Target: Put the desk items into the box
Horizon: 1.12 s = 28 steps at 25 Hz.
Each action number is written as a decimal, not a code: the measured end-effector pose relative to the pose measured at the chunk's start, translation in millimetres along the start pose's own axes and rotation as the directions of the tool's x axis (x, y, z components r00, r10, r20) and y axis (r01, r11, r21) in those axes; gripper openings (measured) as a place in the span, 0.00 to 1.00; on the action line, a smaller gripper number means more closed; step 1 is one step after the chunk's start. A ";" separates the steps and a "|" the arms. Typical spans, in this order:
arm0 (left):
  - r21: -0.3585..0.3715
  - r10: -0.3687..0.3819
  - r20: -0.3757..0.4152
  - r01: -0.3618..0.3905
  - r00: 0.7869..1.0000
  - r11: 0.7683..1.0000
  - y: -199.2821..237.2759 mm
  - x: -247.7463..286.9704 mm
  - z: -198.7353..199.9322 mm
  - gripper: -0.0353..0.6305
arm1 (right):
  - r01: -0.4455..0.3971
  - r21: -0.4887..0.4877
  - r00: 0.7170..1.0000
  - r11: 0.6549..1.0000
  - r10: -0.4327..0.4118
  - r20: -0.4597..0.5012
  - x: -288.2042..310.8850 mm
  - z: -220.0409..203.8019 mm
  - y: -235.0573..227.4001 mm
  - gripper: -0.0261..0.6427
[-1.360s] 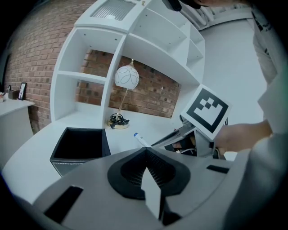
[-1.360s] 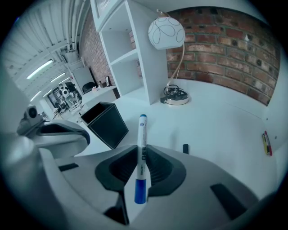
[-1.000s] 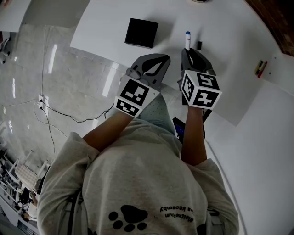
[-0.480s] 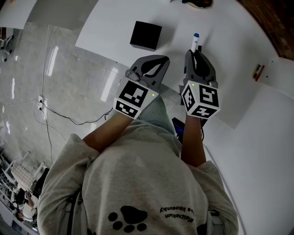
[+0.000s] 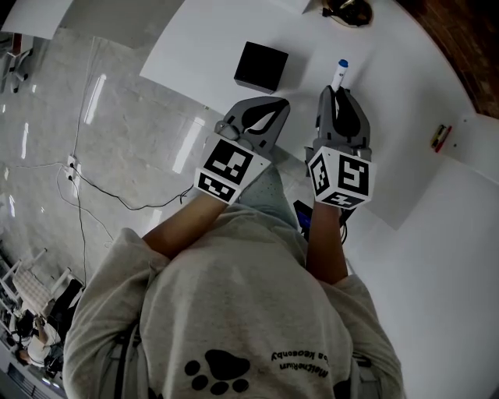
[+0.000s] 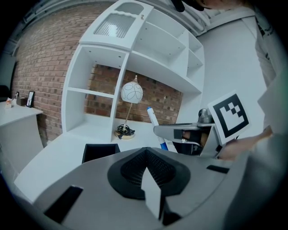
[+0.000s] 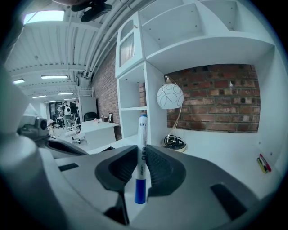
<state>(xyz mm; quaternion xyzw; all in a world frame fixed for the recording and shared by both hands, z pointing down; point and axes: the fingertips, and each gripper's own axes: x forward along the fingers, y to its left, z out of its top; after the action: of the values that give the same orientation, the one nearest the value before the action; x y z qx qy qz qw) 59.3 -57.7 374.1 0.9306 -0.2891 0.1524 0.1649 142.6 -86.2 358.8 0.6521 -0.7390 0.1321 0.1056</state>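
A white marker with a blue cap [image 5: 339, 75] [image 7: 141, 152] sticks up from my right gripper [image 5: 337, 95] [image 7: 141, 168], whose jaws are shut on its barrel. The same marker [image 6: 154, 122] shows from the side in the left gripper view, held above the white desk [image 5: 390, 86]. To its left, on the desk, the black open-topped box [image 5: 260, 66] [image 6: 100, 151] stands. My left gripper [image 5: 263, 117] [image 6: 146, 167] hovers at the desk's near edge, just in front of the box, jaws shut with nothing in them.
A globe lamp [image 7: 170, 96] [image 6: 132, 92] on a coiled-cable base [image 5: 347, 11] stands at the back of the desk under white shelves. A small red and yellow item [image 5: 441, 137] [image 7: 263, 163] lies far right. Grey floor with cables [image 5: 117, 199] lies left of the desk.
The right gripper has kept its grip on the marker and shifted slightly forward over the desk. The head view has drifted, so the box and lamp base now sit lower and further right.
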 end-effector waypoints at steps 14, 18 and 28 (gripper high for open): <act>-0.027 0.062 0.011 -0.062 0.998 0.998 33.1 -14.6 1.4 0.06 | -0.056 -0.035 0.996 0.998 0.059 0.074 22.6 18.5 31.5 0.15; -0.034 0.078 0.016 -0.077 0.997 0.996 41.1 -19.7 1.9 0.06 | -0.073 -0.040 0.991 0.997 0.077 0.107 26.4 27.1 40.6 0.15; -0.054 0.118 0.025 -0.117 0.993 0.992 58.6 -30.8 2.4 0.06 | -0.121 -0.061 0.979 0.991 0.129 0.155 36.7 42.7 61.4 0.15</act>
<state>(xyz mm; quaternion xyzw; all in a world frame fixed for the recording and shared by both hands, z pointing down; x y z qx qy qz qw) 1.0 -89.3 373.1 0.9094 -0.3496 0.1410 0.1760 77.7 -127.8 327.1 0.6098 -0.7878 0.0674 0.0547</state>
